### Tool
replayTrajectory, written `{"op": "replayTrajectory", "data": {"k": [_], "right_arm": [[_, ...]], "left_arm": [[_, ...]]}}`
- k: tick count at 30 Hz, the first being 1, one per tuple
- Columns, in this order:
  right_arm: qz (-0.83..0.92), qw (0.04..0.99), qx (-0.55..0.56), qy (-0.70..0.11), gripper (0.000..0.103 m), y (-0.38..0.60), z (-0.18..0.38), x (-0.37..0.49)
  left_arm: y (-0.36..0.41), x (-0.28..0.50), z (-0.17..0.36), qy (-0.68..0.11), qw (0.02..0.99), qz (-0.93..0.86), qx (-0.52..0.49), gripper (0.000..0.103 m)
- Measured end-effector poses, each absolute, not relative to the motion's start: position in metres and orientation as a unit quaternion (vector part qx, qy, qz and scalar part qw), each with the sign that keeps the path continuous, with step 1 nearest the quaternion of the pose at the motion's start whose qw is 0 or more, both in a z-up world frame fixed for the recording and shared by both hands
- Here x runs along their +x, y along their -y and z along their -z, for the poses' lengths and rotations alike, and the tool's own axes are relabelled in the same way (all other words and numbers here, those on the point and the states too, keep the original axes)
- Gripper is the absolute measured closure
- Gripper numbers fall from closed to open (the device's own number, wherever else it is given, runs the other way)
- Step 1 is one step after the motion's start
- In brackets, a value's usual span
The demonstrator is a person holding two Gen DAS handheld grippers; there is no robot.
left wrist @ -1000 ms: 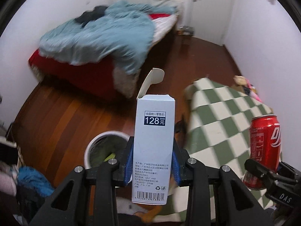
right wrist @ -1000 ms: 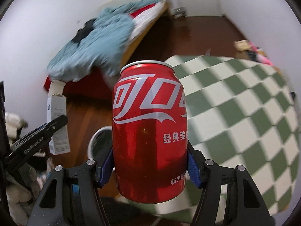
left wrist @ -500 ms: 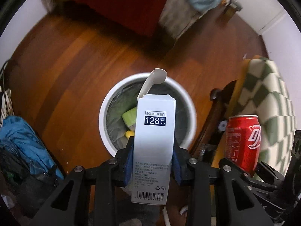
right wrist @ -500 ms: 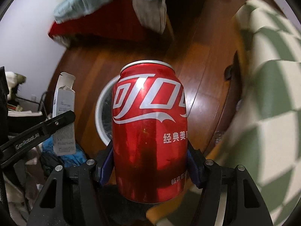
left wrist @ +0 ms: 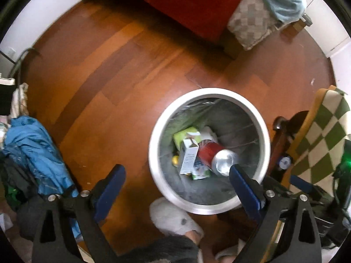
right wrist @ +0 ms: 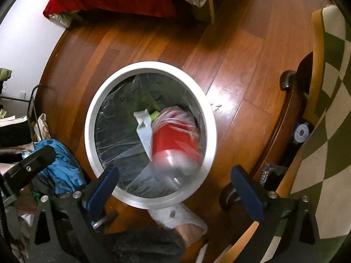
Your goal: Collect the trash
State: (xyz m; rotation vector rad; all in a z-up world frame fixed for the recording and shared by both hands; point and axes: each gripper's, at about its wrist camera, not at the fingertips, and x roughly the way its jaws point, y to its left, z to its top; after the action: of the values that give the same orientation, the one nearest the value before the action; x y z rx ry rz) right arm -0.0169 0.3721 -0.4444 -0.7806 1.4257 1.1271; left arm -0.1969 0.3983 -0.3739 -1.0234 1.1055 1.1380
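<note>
A white round trash bin with a clear liner stands on the wooden floor below both grippers; it also shows in the right wrist view. Inside it lie the white carton and the red cola can, with a green carton and other scraps. In the right wrist view the can and carton are motion-blurred inside the bin. My left gripper is open and empty above the bin's near-left edge. My right gripper is open and empty above the bin's near rim.
A table with a green-checked cloth and dark curved legs stands right of the bin. A bed with a red base is beyond. Blue clothing is piled at the left. A person's slippered foot is just before the bin.
Both grippers have opened above the bin. The white carton and the red can have left the jaws and now lie in the bin.
</note>
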Motion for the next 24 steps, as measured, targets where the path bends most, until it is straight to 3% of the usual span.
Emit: {"op": "replayTrajectory", "data": {"k": [12, 24], "right_arm": [[-0.467, 0.58, -0.344, -0.572, 0.0, -0.321, 0.406, -0.02], [-0.506, 0.592, -0.302, -0.55, 0.0, -0.258, 0.313, -0.022]], "left_arm": [[-0.352, -0.196, 0.351, -0.488, 0.591, -0.494, -0.41, 0.006], [-0.295, -0.205, 0.261, -0.457, 0.63, -0.504, -0.374, 0.006]]}}
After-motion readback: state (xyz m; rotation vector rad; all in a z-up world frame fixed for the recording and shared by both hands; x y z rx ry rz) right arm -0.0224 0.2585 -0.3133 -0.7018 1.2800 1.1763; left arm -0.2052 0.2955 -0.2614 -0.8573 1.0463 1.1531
